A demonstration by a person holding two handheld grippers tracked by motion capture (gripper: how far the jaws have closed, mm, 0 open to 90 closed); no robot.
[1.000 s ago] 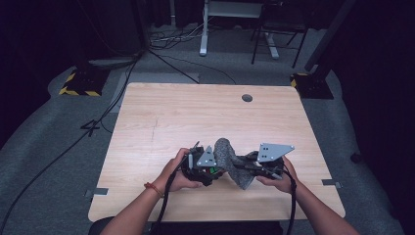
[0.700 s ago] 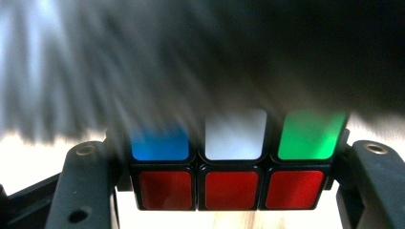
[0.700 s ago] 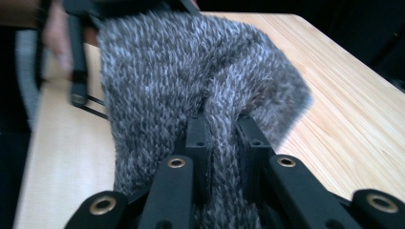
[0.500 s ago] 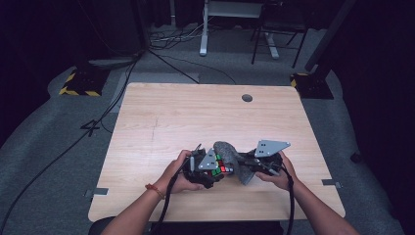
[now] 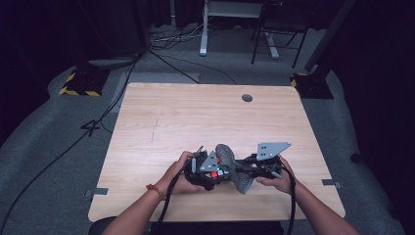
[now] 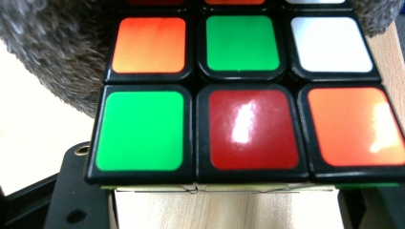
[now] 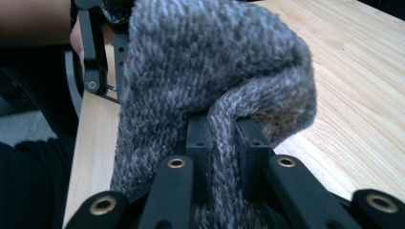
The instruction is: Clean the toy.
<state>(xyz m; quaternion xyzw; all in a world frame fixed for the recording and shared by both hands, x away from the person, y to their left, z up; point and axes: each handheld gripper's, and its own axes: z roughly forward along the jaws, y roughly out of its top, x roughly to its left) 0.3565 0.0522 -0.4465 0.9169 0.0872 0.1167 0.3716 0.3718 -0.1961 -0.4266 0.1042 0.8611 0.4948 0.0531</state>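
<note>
Near the table's front edge, my left gripper (image 5: 208,172) is shut on a Rubik's cube (image 5: 218,175). In the left gripper view the cube (image 6: 243,95) sits very close, with green, red, orange and white tiles. A grey knitted cloth (image 5: 229,157) drapes over the cube's right side and hangs down to the table. My right gripper (image 5: 244,169) is shut on it. In the right gripper view the cloth (image 7: 215,67) is pinched in a fold between the black jaws of my right gripper (image 7: 222,138). The cloth (image 6: 52,57) also covers the cube's upper left corner.
The light wooden table (image 5: 195,117) has a round cable hole (image 5: 247,98) near its far edge. Cables trail from both grippers over the front edge. Beyond the table are a grey floor, cables and desk legs (image 5: 203,29).
The grey cloth has slid a little over the cube, and more of the cube's coloured tiles show. Both hands have stayed almost in place.
</note>
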